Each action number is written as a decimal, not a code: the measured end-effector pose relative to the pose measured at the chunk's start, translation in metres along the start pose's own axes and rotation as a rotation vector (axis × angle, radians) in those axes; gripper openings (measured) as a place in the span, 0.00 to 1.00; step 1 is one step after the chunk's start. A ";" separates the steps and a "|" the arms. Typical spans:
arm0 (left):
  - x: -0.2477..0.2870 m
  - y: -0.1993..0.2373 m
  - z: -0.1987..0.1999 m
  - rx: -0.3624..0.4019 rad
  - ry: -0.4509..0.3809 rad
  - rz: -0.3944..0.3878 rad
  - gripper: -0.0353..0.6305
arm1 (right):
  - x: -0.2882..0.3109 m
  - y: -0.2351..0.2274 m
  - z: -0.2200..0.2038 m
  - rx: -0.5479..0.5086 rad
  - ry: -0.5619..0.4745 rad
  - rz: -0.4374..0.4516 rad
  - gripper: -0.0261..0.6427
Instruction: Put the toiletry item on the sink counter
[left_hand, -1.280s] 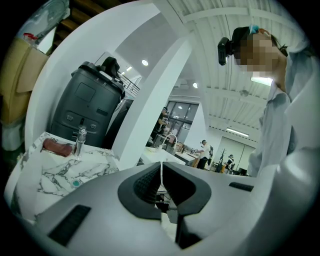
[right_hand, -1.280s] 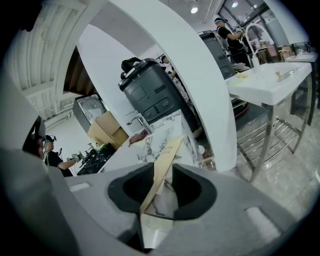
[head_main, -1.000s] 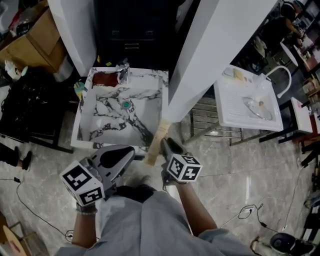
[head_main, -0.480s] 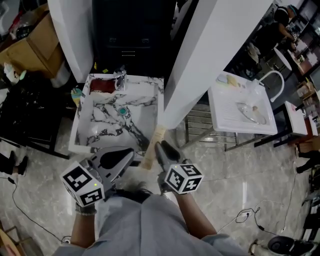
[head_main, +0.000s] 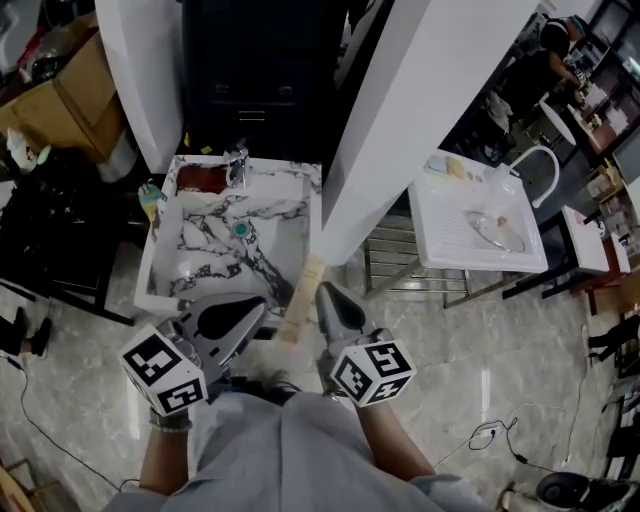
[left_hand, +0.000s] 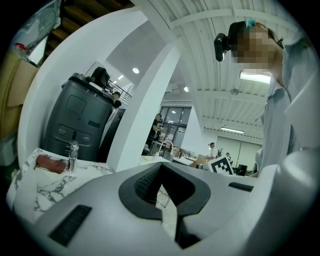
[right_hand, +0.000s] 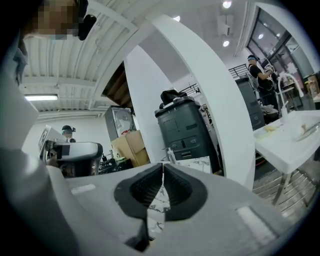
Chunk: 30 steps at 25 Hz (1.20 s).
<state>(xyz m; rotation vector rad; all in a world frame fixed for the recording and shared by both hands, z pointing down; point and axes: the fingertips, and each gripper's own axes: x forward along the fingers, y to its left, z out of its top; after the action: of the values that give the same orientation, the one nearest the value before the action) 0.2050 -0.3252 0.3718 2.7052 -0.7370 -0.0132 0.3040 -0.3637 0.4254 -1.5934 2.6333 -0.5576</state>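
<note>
The floor (head_main: 480, 340) is polished grey stone-look tile with pale veining. A broad white pillar (head_main: 400, 130) slants across the middle of the head view. A second white panel (head_main: 150, 70) stands to its left, and a dark grey cabinet (head_main: 265, 70) fills the gap between them. Cardboard boxes (head_main: 60, 80) sit at the far left. Right of the pillar, a white basin unit (head_main: 440, 235) with a curved tap (head_main: 535, 150) stands on a metal frame. Thin cables (head_main: 492, 430) trail over the floor. Overhead, a white ribbed ceiling (left_hand: 210, 45) carries a strip light (left_hand: 255, 76) and round spots (left_hand: 135, 70).

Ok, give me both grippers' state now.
Left gripper: jaws closed, empty.
Right gripper: jaws just closed, nothing between them.
</note>
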 end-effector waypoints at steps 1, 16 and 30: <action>0.000 -0.001 0.003 0.006 -0.009 0.000 0.06 | -0.001 0.001 0.002 -0.003 -0.004 0.004 0.04; 0.005 -0.008 0.012 0.038 -0.034 -0.011 0.06 | -0.013 0.006 0.022 -0.044 -0.029 0.005 0.04; 0.010 -0.005 0.005 0.026 -0.020 -0.025 0.06 | -0.013 0.003 0.019 -0.026 -0.022 -0.007 0.04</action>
<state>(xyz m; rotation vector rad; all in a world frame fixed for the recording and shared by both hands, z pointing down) 0.2153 -0.3276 0.3663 2.7425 -0.7139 -0.0373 0.3110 -0.3566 0.4042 -1.6066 2.6309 -0.5051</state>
